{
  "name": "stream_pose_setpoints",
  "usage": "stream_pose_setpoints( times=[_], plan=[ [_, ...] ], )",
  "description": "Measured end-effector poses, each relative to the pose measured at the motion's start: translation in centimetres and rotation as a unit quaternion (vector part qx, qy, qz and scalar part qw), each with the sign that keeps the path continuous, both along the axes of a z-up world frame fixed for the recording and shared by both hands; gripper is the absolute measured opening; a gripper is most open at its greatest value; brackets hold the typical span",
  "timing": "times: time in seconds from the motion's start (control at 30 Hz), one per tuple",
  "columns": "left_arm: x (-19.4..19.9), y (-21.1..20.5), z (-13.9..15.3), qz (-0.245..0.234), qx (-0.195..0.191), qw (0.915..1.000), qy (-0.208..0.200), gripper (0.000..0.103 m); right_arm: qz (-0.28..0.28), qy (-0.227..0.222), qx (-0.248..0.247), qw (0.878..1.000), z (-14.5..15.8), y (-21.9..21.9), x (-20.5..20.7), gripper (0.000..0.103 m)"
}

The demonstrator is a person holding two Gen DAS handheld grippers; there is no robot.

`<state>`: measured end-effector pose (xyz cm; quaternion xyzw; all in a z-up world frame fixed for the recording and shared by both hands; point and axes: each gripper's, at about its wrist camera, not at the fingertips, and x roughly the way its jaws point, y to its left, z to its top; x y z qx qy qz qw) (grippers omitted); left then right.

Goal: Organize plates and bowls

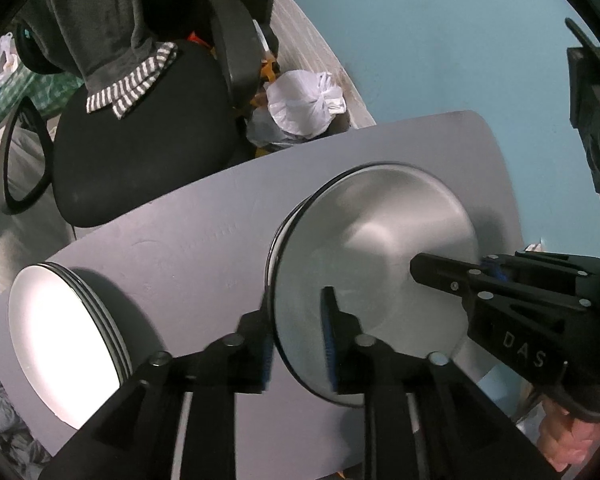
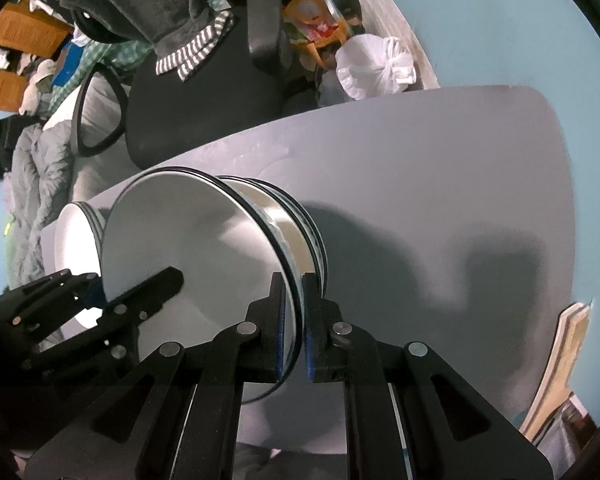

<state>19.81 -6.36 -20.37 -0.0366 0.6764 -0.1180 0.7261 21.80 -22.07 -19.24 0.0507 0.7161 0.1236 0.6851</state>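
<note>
Locate top bowl (image 1: 372,236) right of centre, nested on the bowl stack (image 2: 312,224) on the table (image 1: 188,248). Note right claw (image 2: 293,296) pinching its near rim. Note left claw (image 1: 298,320) spread, straddling the opposite rim without pressing. Expect any lift to depend on the right claw alone. Find plate stack (image 1: 60,336) at lower left.

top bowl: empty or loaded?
Empty. The top bowl shows only bare white interior; it sits on the bowl stack.
</note>
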Motion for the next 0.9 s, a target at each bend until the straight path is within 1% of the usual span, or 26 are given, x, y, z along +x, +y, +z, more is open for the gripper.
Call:
stream_pose_setpoints(
  times=[0.03, 0.07, 0.2, 0.27, 0.33, 0.4, 0.47, 0.53, 0.6, 0.67, 0.7, 0.77, 0.83, 0.87, 0.9],
  plan=[
    [0.0, 0.0, 0.2, -0.003, 0.006, 1.0, -0.003, 0.031, -0.003, 0.001, 0.005, 1.0, 0.1, -0.1, 0.0, 0.01],
    [0.1, 0.1, 0.4, -0.005, 0.002, 1.0, -0.006, 0.033, -0.002, 0.002, 0.006, 1.0, 0.2, -0.1, 0.0, 0.011],
    [0.2, 0.4, 1.0, -0.001, -0.008, 1.0, -0.005, 0.033, -0.003, 0.005, 0.009, 1.0, 0.4, -0.3, 0.2, 0.012],
    [0.3, 0.6, 1.2, -0.003, -0.009, 0.9999, -0.007, 0.036, -0.004, 0.006, 0.008, 1.0, 0.6, -0.3, 0.2, 0.012],
    [0.3, 0.7, 1.4, -0.005, -0.008, 0.9999, -0.008, 0.036, -0.004, 0.002, 0.0, 1.0, 0.9, -0.3, 0.3, 0.017],
    [0.2, 0.7, 1.8, -0.006, -0.005, 0.9999, -0.012, 0.036, -0.003, -0.005, -0.003, 1.0, 1.4, -0.3, 0.3, 0.026],
    [0.0, 0.8, 2.2, -0.007, -0.005, 0.9998, -0.019, 0.045, 0.0, -0.013, -0.006, 1.0, 2.0, -0.3, 0.3, 0.03],
    [-0.3, 0.8, 2.7, -0.007, -0.002, 0.9996, -0.027, 0.048, 0.006, -0.021, -0.012, 1.0, 2.5, -0.2, 0.2, 0.036],
    [-0.6, 0.9, 3.2, -0.009, -0.001, 0.9994, -0.033, 0.05, 0.011, -0.028, -0.019, 0.999, 3.0, -0.1, 0.2, 0.049],
    [-0.9, 1.1, 3.6, -0.008, -0.002, 0.9993, -0.037, 0.055, 0.016, -0.038, -0.023, 0.999, 3.5, -0.1, 0.1, 0.055],
    [-1.0, 1.3, 3.8, -0.007, -0.003, 0.9992, -0.039, 0.056, 0.019, -0.042, -0.025, 0.999, 3.7, -0.1, 0.0, 0.058],
    [-1.3, 1.6, 4.0, -0.001, -0.006, 0.9992, -0.041, 0.061, 0.025, -0.049, -0.03, 0.998, 4.1, -0.1, -0.1, 0.059],
    [-1.5, 2.1, 4.1, 0.007, -0.005, 0.9991, -0.042, 0.062, 0.031, -0.053, -0.033, 0.998, 4.4, -0.2, -0.3, 0.062],
    [-1.5, 2.3, 4.1, 0.01, -0.006, 0.9991, -0.042, 0.065, 0.032, -0.055, -0.034, 0.997, 4.5, -0.3, -0.3, 0.066],
    [-1.6, 2.6, 3.9, 0.014, -0.007, 0.999, -0.041, 0.067, 0.033, -0.057, -0.036, 0.997, 4.6, -0.4, -0.4, 0.067]
  ],
)
